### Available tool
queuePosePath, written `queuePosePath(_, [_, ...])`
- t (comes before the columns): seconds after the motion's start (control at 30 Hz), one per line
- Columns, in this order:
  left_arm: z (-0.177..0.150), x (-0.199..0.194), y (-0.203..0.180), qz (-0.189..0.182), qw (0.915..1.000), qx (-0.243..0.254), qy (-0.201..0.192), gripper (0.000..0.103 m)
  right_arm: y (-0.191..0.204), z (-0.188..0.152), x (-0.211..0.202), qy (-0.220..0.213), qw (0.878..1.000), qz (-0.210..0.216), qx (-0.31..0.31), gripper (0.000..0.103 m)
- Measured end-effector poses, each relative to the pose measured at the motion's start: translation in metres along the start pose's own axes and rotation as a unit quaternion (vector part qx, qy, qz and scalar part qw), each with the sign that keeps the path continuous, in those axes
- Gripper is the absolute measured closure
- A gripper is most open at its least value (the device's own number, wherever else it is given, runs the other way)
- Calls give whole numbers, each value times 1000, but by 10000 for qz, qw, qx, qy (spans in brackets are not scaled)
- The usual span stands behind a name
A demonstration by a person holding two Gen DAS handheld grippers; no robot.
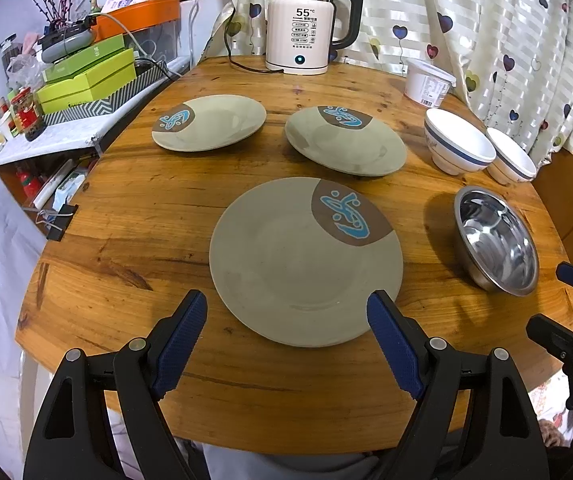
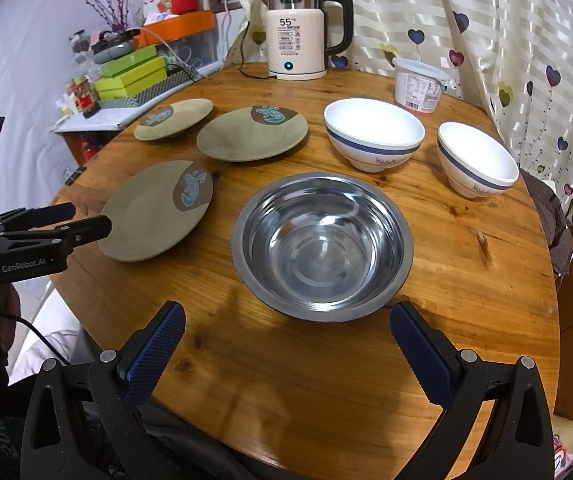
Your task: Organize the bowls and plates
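Note:
Three green-beige plates with a brown patch and a blue motif lie on the round wooden table (image 1: 126,248): a near plate (image 1: 302,260), a far left plate (image 1: 210,122) and a far right plate (image 1: 346,142). My left gripper (image 1: 286,308) is open, and its blue pads straddle the near plate's front rim without touching it. A steel bowl (image 2: 322,246) sits just ahead of my right gripper (image 2: 288,314), which is open and holds nothing. Two white bowls with a blue band (image 2: 374,134) (image 2: 478,158) stand upright behind the steel bowl. In the right wrist view the left gripper (image 2: 88,218) hovers by the near plate (image 2: 156,210).
A cream electric kettle (image 1: 300,24) with its cord and a white lidded tub (image 1: 428,82) stand at the table's back edge. A cluttered shelf with green boxes (image 1: 86,76) adjoins the table on the left. A heart-print curtain (image 1: 506,40) hangs behind on the right.

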State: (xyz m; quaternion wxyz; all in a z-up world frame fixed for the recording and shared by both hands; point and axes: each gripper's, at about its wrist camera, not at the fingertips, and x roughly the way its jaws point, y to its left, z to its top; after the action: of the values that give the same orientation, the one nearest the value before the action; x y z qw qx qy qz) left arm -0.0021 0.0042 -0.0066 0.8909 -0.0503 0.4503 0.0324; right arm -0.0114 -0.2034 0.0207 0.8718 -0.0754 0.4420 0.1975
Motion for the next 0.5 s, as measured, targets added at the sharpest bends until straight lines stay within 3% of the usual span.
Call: queuePosePath(0.5, [0,0,-1,-23,10000,20,12,20,1,2,1,-8,10000,7,-38,0])
